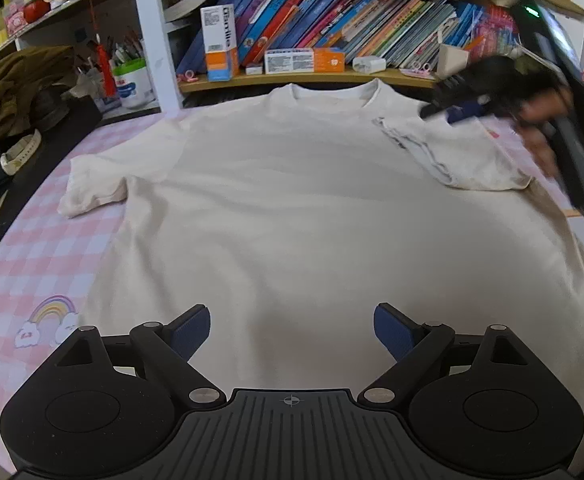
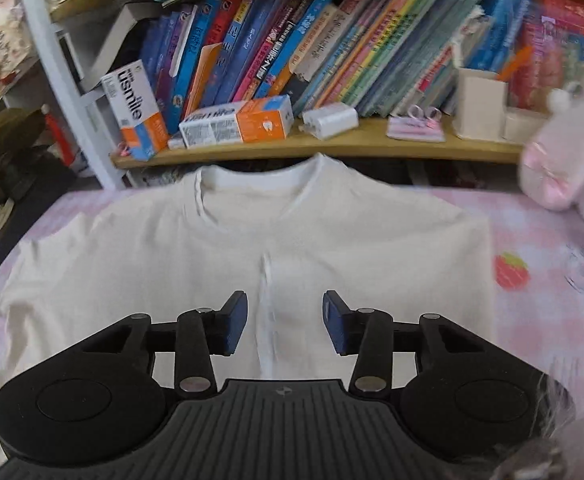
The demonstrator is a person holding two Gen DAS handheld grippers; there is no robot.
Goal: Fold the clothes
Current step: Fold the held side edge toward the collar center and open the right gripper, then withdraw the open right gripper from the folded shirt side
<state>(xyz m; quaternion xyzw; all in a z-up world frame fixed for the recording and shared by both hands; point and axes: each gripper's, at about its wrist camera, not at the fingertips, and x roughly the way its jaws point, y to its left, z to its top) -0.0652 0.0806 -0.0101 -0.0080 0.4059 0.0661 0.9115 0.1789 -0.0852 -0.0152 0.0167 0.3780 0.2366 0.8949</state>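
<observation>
A cream T-shirt [image 1: 276, 208] lies spread flat on a pink-and-white checked cloth [image 1: 32, 248], neckline away from both grippers and toward the bookshelf. The left gripper [image 1: 292, 330] hovers over the shirt's lower body with its blue-padded jaws spread wide and nothing between them; the fabric directly ahead of it is smooth. Ahead and to its left, the shirt's sleeve [image 1: 96, 188] lies out sideways on the cloth, slightly rumpled at the cuff. Ahead and to its right, the other sleeve [image 1: 456, 156] is folded inward over the shirt's shoulder, showing its seamed underside. The right gripper [image 2: 285, 322] is above that folded sleeve; in the left wrist view it appears blurred, with the person's hand [image 1: 540, 120] around its handle. Its own view shows the jaws parted and holding nothing, with the folded sleeve's edge running up between them. Beyond the collar, straight ahead of both grippers, a wooden shelf [image 2: 332, 146] carries a leaning row of books [image 2: 332, 44], an upright toothpaste box [image 2: 138, 110] to the left, a second such box [image 2: 238, 120] lying flat beside it, and a small white charger [image 2: 332, 120]. A pink plush toy [image 2: 568, 152] sits ahead and far right of the right gripper, off the shirt. Far left of the left gripper lie a heap of olive-brown clothing [image 1: 16, 88] and a white tub with a green lid [image 1: 134, 82]. A rainbow print [image 1: 50, 320] marks the cloth just left of the left gripper.
</observation>
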